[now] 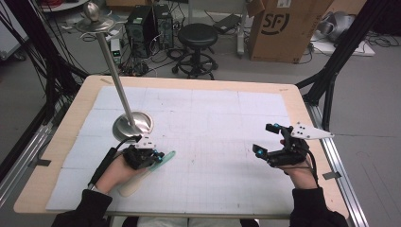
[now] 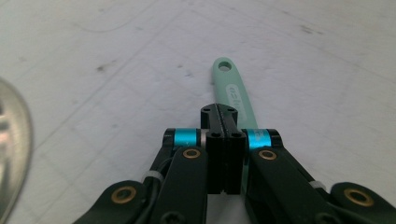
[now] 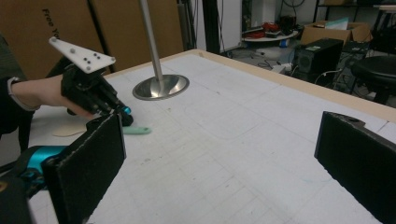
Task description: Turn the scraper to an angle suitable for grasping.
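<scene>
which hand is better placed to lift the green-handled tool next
Left. The left gripper is shut on the mint-green handle, beside the stand's base. The right gripper is open, far across the table.

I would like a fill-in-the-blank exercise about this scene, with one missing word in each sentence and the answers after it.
1. The left gripper is shut on a spatula whose handle is mint ____.
2. The jaws of the right gripper stand ____, with nothing between them.
3. Beyond the left gripper, a metal stand has a ____ base and a tall pole.
4. The end of the spatula handle has a small ____ through it.

Missing words: green; open; round; hole
</scene>
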`<state>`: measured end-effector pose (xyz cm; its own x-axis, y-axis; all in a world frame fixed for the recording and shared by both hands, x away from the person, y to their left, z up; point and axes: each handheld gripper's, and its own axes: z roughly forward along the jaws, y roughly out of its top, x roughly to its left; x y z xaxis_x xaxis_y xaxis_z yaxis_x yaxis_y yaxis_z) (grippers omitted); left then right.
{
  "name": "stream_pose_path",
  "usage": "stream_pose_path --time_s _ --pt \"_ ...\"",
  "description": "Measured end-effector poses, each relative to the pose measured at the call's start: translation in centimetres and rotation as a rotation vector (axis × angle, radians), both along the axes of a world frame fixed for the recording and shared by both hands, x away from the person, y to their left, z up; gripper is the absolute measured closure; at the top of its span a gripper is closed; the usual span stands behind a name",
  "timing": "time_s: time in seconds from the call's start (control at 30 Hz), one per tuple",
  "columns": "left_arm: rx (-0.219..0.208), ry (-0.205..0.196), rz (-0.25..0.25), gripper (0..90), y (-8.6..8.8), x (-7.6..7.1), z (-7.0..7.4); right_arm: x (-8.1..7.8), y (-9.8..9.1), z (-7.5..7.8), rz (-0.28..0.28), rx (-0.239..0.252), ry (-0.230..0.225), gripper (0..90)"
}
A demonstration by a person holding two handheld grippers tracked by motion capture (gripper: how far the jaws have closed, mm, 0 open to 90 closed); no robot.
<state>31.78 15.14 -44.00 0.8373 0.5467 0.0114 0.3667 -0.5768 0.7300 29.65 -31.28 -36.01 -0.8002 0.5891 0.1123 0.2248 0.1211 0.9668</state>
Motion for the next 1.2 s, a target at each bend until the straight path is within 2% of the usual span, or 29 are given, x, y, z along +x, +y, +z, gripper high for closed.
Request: stream_pose_path --time_s 0.13,0.23,0.57,0.77,0.83,0.93,1.03,1.07,1.1,1.13,1.17,1.2 --pt "-0.005 0.003 -0.091 89.9 -0.7 -0.9 0.0 0.0 -0.1 0.0 -0.002 0.002 0.003 0.8" --pt "-0.002 -0.016 -0.146 89.9 -1.1 -1.5 -0.1 0.0 0.0 -0.1 0.001 -0.001 0.003 0.9" --pt "-0.021 0.002 -0.224 89.9 -1.9 -2.4 -0.2 0.1 0.0 -0.2 0.002 0.002 0.011 0.9" --pt "-0.02 -0.008 -0.278 89.9 -2.5 -3.0 -0.2 0.1 -0.1 -0.2 0.0 0.009 0.009 0.8" --pt "-0.028 0.001 -0.276 89.8 -2.5 -2.9 -0.2 0.1 -0.1 -0.2 0.0 0.01 0.009 0.8" --pt "-0.037 -0.019 -0.254 89.6 -2.3 -2.7 0.0 0.1 -0.1 -0.2 0.005 0.009 0.013 0.8" --pt "-0.112 -0.041 -0.232 86.3 -1.5 -2.4 0.8 0.1 -0.1 -0.2 0.004 0.009 0.01 0.8" --pt "-0.148 -0.047 -0.213 82.0 -1.1 -2.3 1.2 0.1 -0.1 -0.2 0.002 0.008 0.007 0.8" --pt "-0.183 -0.042 -0.186 80.0 -0.6 -2.1 1.6 0.1 -0.1 -0.2 -0.001 0.01 0.009 0.8" --pt "-0.223 -0.019 -0.157 76.7 -0.1 -1.8 2.0 0.1 -0.2 -0.2 -0.009 0.012 0.005 0.9" --pt "-0.257 -0.01 -0.109 76.7 0.3 -1.5 2.3 0.1 -0.2 -0.2 -0.009 0.012 0.005 0.9" --pt "-0.279 -0.002 -0.054 71.8 0.8 -1.4 2.7 0.1 -0.2 -0.2 -0.008 0.015 0.008 0.8"
